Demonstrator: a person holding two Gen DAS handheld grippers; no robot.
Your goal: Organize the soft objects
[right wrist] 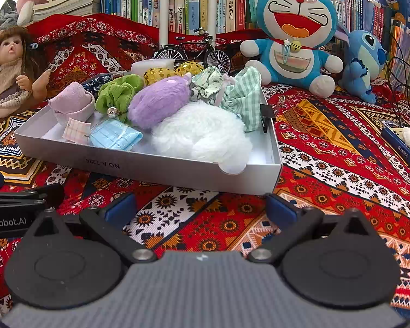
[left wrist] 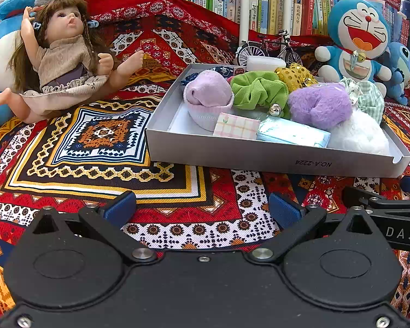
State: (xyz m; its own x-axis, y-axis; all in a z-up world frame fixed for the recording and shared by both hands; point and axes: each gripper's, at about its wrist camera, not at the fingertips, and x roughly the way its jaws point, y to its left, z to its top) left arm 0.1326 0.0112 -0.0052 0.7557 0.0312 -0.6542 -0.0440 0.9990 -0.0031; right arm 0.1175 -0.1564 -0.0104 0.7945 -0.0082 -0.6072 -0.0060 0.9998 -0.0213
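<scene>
A shallow grey box (left wrist: 259, 157) (right wrist: 155, 168) lies on the patterned cloth, filled with soft things: a pink sock roll (left wrist: 207, 87) (right wrist: 72, 101), a green scrunchie (left wrist: 259, 90) (right wrist: 117, 93), a purple plush (left wrist: 319, 104) (right wrist: 158, 101), a white plush (left wrist: 360, 134) (right wrist: 202, 134), a blue face mask (left wrist: 292, 135) (right wrist: 114, 136), a checked cloth (right wrist: 246, 93) and gold sequin pieces (right wrist: 161, 73). My left gripper (left wrist: 202, 207) stands open in front of the box, empty. My right gripper (right wrist: 201, 207) is open too, just short of the box's near wall.
A doll (left wrist: 65, 57) (right wrist: 11, 65) sits at the left. A blue cat plush (left wrist: 355, 38) (right wrist: 295, 32) and a blue alien plush (right wrist: 366, 60) sit behind the box on the right, with a toy bicycle (right wrist: 194, 52) and bookshelves (right wrist: 177, 2) beyond. A dark case (right wrist: 401, 142) lies far right.
</scene>
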